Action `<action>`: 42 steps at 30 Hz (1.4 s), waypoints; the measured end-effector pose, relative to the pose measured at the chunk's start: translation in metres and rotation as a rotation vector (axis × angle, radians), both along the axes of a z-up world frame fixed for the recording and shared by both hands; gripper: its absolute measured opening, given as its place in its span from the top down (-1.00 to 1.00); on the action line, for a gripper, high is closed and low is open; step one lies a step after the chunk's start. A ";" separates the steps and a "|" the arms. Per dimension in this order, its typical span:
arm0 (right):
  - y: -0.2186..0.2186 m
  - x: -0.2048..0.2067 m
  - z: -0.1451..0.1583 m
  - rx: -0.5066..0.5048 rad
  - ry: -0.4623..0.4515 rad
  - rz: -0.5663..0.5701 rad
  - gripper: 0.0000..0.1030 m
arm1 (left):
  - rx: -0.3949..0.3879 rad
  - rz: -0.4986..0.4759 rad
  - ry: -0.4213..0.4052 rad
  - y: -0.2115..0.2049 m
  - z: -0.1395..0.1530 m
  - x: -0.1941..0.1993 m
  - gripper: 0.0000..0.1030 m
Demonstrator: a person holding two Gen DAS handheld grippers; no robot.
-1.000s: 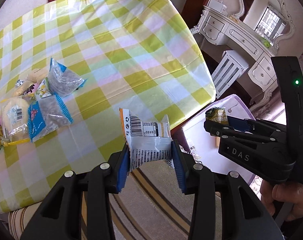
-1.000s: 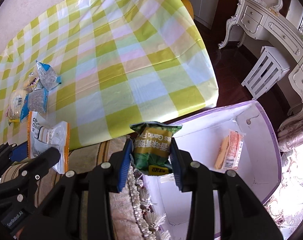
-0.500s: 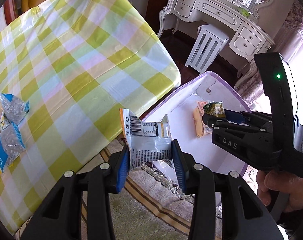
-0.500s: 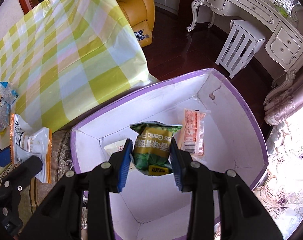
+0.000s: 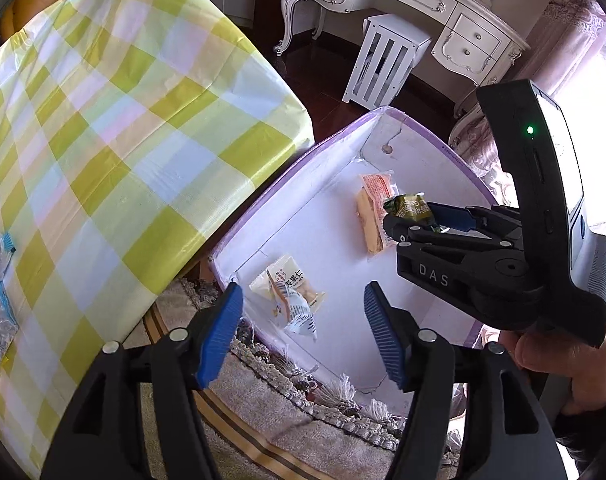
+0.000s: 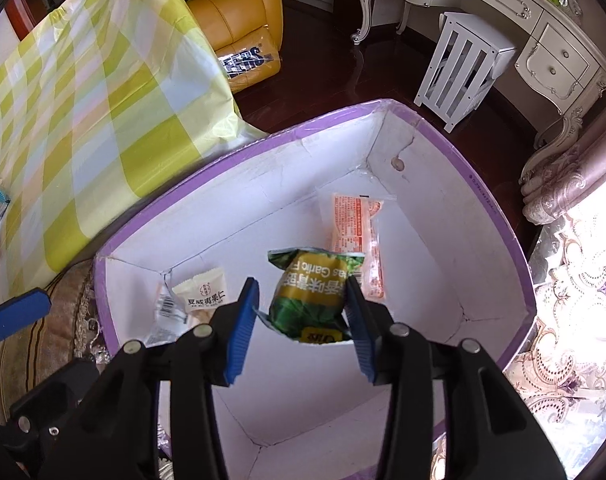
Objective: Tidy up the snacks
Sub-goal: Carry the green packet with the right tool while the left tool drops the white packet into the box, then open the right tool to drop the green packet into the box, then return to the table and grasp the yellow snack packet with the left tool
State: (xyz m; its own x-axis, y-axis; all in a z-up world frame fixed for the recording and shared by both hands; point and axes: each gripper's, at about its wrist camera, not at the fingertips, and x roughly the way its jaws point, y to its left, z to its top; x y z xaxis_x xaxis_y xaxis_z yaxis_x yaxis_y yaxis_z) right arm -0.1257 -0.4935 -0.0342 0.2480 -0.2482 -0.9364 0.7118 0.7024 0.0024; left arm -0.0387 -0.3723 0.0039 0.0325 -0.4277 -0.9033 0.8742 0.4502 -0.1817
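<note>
Left gripper [image 5: 303, 332] gapes empty above the purple-rimmed box [image 6: 499, 216], lower frame. Right gripper [image 6: 303, 320], jaws parted, barely touches the green garlic snack bag [image 6: 315, 296] mid-box; white floor bare around it.

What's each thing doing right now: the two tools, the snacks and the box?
left tool, open, holding nothing
right tool, around the green packet; clamped or loosened, cannot tell
green packet, between the right tool's fingers, over the box
barcode packet, in the box, free of both tools
nut packet, lying in the box
orange packet, lying in the box
box, open-topped
</note>
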 end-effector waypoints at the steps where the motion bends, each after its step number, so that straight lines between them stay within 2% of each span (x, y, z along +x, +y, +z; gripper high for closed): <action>1: 0.001 0.000 0.000 -0.001 0.000 -0.001 0.05 | -0.006 0.001 0.002 0.000 0.001 0.000 -0.40; 3: 0.001 -0.001 -0.001 0.000 0.001 -0.003 -0.07 | -0.012 0.005 0.005 0.001 0.002 0.001 -0.42; 8: -0.001 -0.001 0.001 -0.001 -0.013 -0.015 -0.21 | -0.042 0.029 0.005 0.006 0.008 0.005 -0.44; 13: 0.010 0.008 0.017 -0.043 -0.047 -0.011 -0.23 | -0.088 0.080 -0.079 0.021 0.024 0.014 -0.45; 17: 0.032 0.028 0.039 -0.093 -0.105 0.031 -0.26 | -0.117 0.151 -0.184 0.045 0.040 0.031 -0.47; 19: 0.046 0.040 0.049 -0.099 -0.156 0.058 -0.29 | -0.128 0.203 -0.233 0.062 0.047 0.043 -0.47; 25: 0.093 0.087 0.068 -0.062 -0.266 0.160 -0.32 | -0.165 0.393 -0.293 0.128 0.062 0.083 -0.48; 29: 0.126 0.114 0.074 -0.053 -0.321 0.214 -0.42 | -0.178 0.542 -0.294 0.180 0.061 0.109 -0.47; 35: 0.165 0.147 0.074 -0.059 -0.348 0.291 -0.48 | -0.160 0.758 -0.311 0.252 0.053 0.143 -0.45; 38: 0.179 0.158 0.071 -0.077 -0.337 0.323 -0.48 | -0.147 0.824 -0.314 0.282 0.050 0.154 -0.45; 42: 0.195 0.174 0.064 -0.078 -0.301 0.377 -0.48 | -0.128 0.898 -0.274 0.319 0.040 0.167 -0.45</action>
